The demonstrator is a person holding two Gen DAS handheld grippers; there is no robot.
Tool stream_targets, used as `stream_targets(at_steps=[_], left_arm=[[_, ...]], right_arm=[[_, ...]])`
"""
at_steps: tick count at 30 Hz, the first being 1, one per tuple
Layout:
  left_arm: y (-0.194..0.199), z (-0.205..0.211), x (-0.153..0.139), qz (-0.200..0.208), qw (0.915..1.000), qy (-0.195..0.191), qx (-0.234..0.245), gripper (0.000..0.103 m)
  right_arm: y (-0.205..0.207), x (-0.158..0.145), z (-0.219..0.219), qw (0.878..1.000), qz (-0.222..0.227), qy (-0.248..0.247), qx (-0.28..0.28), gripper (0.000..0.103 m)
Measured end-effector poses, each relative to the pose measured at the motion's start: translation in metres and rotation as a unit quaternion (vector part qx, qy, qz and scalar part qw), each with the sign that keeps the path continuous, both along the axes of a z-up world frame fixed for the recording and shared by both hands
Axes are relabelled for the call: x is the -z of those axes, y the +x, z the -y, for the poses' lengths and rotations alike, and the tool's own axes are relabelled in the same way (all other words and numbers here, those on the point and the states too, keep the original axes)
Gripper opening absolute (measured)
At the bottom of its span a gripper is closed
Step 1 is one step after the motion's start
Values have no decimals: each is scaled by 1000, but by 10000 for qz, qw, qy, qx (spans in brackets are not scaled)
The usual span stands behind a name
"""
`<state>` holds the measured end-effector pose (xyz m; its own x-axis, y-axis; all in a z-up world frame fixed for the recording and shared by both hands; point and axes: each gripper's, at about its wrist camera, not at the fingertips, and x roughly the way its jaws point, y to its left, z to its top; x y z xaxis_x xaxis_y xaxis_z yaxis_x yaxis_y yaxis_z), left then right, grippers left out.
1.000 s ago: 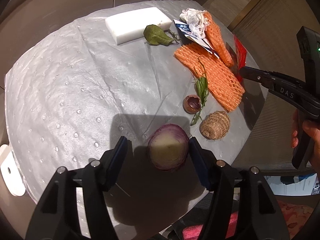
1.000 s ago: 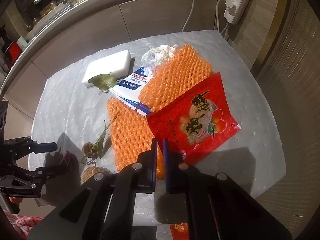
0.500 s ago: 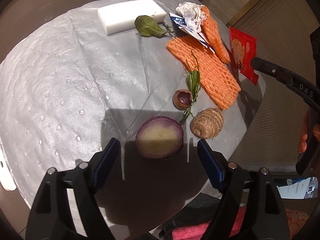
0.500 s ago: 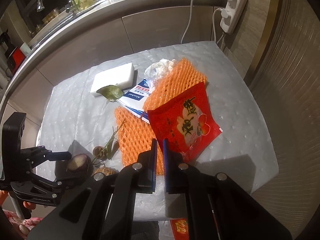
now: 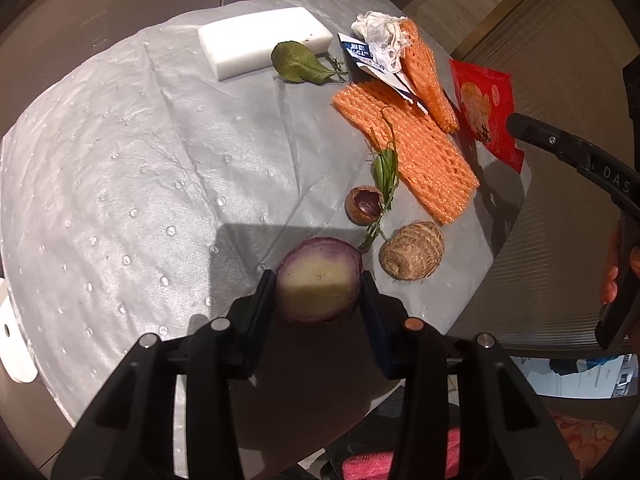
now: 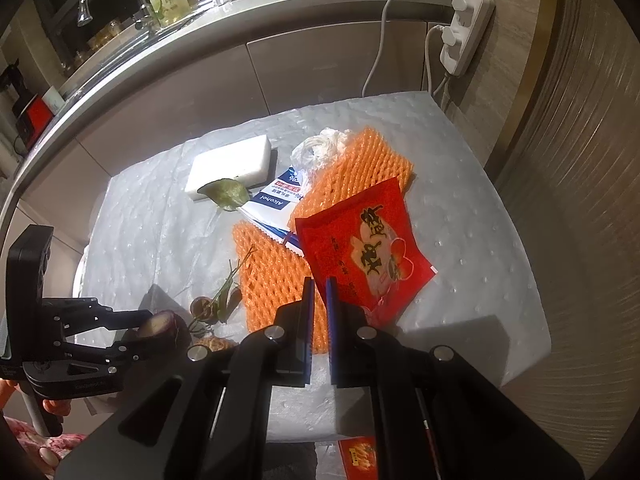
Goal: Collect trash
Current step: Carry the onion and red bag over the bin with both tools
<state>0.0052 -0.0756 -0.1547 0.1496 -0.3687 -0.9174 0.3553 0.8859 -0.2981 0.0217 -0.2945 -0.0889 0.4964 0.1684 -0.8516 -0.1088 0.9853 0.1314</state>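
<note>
Both grippers sit at the table's [image 5: 120,160] near edge: our left gripper [image 5: 319,292] clamps the halved onion [image 5: 318,280], our right gripper [image 6: 318,292] pinches the red snack packet [image 6: 360,248]; the sachet [image 6: 276,200] reads "Alcohol".

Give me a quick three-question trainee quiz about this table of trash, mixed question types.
1. True or false: the left gripper has closed on the half onion.
2. Which lies nearest the onion? A) white sponge B) brown hairy root C) crumpled tissue
3. Fill in: the right gripper holds a red ___ by its edge.

Key: 1 true; 2 B; 3 packet.
</note>
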Motion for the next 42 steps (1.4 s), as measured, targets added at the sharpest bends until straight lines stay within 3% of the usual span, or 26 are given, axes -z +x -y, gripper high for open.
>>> stream_targets(at_steps=[9,13,14,15,17,19,21,23,25,27,28,30,33,42], left_arm=[[-5,-43,-31,307,9990,-144,-282,41],[-12,-76,-49,508,9971,-89,-566,41],[-15,-86,-53,573,9963,-55,-635,41],[-18,-97,-58,624,9955,-18,-714,41],[-23,-120,-67,703,9939,46,-853,41],[-29,-140,-71,770,9919,181,-991,41],[-36,-162,-73,815,9897,288,-1143,41],[-42,-182,-73,793,9874,362,-1320,41],[-49,-199,-69,762,9850,458,-1476,41],[-54,-212,-64,729,9832,542,-1582,41],[-57,-219,-60,701,9825,569,-1631,41],[-62,-230,-52,634,9808,616,-1737,41],[-66,-248,-38,481,9782,638,-1918,41],[-68,-281,13,50,9732,811,-2153,41]], right_arm=[[-2,-27,-20,9995,206,67,-247,7],[4,-17,-28,9997,92,-149,-149,7],[8,-11,-29,9998,-20,-159,-115,11],[9,-4,-30,9997,-91,-210,-54,31],[10,8,-35,9994,-106,-327,17,60],[13,20,-42,9988,-178,-464,-1,62],[17,33,-51,9965,-220,-811,-17,72],[20,47,-57,9924,-249,-1202,13,73],[23,56,-57,9901,-301,-1368,113,71],[24,61,-54,9904,-384,-1310,206,45],[24,61,-52,9915,-416,-1211,251,40],[23,60,-49,9924,-446,-1103,329,20],[21,54,-46,9933,-442,-982,412,7],[4,19,-52,9967,-337,-586,456,3]])
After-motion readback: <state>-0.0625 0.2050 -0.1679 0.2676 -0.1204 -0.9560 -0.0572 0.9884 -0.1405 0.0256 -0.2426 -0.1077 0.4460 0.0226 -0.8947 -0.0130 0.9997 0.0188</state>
